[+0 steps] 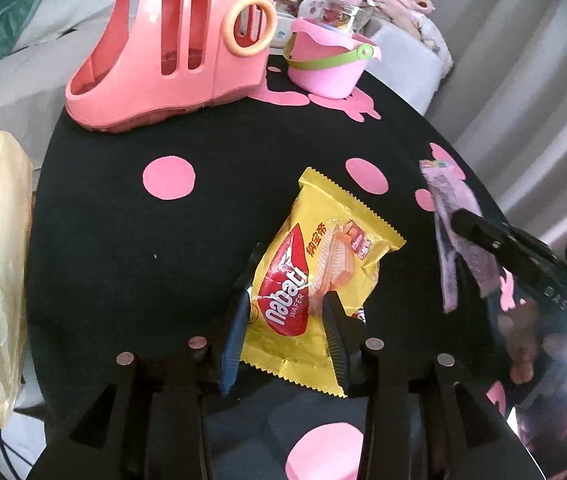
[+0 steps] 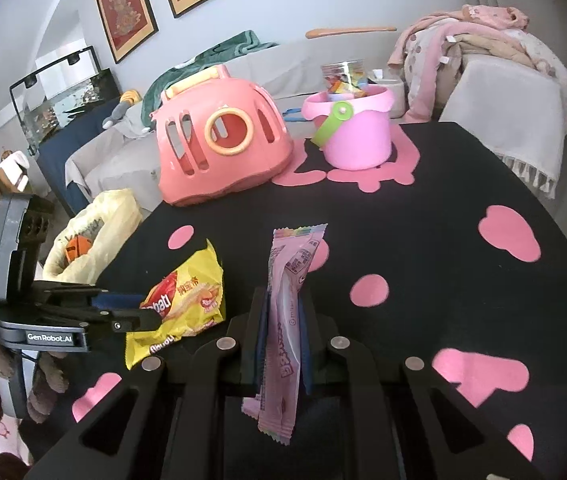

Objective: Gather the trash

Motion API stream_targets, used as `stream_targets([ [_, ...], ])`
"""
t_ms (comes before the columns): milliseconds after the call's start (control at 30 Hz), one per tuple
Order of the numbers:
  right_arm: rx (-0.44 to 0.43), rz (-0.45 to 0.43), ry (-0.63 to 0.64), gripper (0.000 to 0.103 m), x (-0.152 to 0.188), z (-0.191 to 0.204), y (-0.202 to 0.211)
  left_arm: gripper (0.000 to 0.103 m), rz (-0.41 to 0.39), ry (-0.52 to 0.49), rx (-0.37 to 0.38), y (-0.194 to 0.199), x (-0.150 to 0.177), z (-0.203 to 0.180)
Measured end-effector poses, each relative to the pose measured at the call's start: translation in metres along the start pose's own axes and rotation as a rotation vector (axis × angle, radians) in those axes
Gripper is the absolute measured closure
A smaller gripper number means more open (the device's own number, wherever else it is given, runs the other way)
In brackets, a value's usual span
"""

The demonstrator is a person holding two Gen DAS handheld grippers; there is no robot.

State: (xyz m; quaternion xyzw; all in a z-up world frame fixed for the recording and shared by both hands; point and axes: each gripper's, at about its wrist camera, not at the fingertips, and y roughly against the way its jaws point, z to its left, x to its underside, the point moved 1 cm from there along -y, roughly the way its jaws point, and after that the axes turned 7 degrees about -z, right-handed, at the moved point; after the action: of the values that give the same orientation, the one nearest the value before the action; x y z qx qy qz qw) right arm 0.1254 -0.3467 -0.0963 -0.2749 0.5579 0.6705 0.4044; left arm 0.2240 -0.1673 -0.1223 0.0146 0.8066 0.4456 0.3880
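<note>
Pinching yellow crinkly Nabati wafer packet [image 1: 315,276] in left gripper [image 1: 287,320]; right gripper [image 2: 283,320] clamping slim pink wrapper [image 2: 285,320]. Risk: slick foil slipping out before reaching pale plastic trash bag [image 2: 95,232].

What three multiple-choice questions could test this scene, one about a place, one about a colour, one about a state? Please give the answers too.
1. Where is the plastic bag?
A. at the table's left edge
B. inside the bucket
C. under the basket

2. What colour is the bucket handle?
A. blue
B. green
C. white

3. What does the right gripper hold?
A. nothing
B. the yellow wafer packet
C. a pink wrapper

Answers: 1 A, the bag hangs beside the black table. 2 B, the strap is green. 3 C, its jaws pinch the wrapper; the left gripper has the packet.
</note>
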Motion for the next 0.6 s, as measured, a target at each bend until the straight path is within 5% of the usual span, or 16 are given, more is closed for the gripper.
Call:
stream_targets([
  [200,0.015,-0.025,0.006,0.090,0.002,-0.003,0.013,0.067,-0.012,-0.021,-0.088,-0.002,0.002,-0.010],
  [267,0.015,-0.031,0.002,0.090,0.002,-0.003,0.017,0.091,-0.025,-0.015,-0.130,-0.001,0.005,-0.010],
  [333,0.013,-0.039,0.001,0.090,0.002,-0.002,0.022,0.095,-0.034,0.021,-0.115,0.003,0.009,-0.010],
  [600,-0.030,-0.089,0.047,0.090,-0.011,0.025,0.047,0.099,-0.210,0.065,-0.139,0.074,0.015,-0.010],
])
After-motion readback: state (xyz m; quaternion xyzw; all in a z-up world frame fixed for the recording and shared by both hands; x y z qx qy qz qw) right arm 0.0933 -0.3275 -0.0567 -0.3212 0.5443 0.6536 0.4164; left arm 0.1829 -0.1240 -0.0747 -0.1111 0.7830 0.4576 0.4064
